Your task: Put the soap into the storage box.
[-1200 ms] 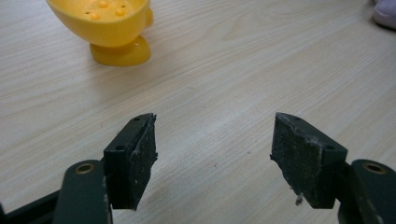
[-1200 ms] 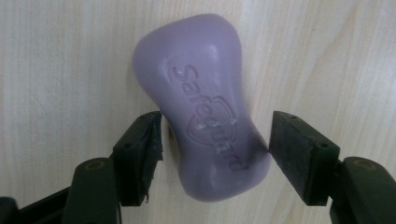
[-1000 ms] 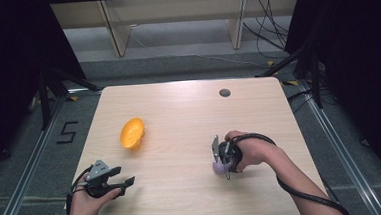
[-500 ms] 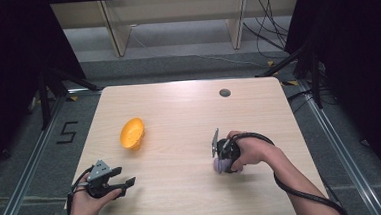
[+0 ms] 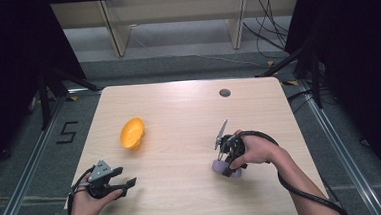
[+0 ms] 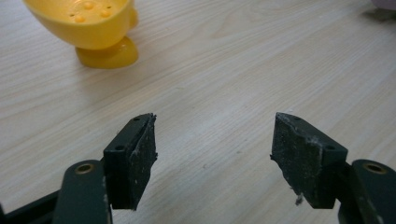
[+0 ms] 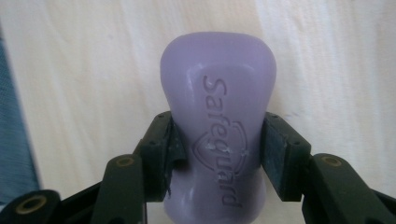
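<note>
A purple soap bar (image 7: 218, 107), embossed "Safeguard", is clamped at its waist between the two jaws of my right gripper (image 7: 217, 140). In the high view the right gripper (image 5: 225, 166) sits at the table's right-centre, pointing down, with the soap bar (image 5: 217, 166) at the tabletop. A yellow soap dish (image 5: 132, 133) on a small foot stands left of centre. My left gripper (image 5: 128, 184) rests near the front left corner, jaws open and nothing between them. In the left gripper view, its gripper (image 6: 212, 144) faces bare wood, and the yellow dish (image 6: 88, 23) stands far ahead to the left.
The light wooden table (image 5: 178, 108) has a small dark round grommet (image 5: 224, 92) near its back right. A "5" mark (image 5: 66, 132) is on the floor to the left. Shelving legs stand beyond the far edge. A black cable trails from the right hand.
The right hand has tipped its gripper more upright, so the grey plate stands higher. The soap stays at about the same spot. The left gripper has not moved.
</note>
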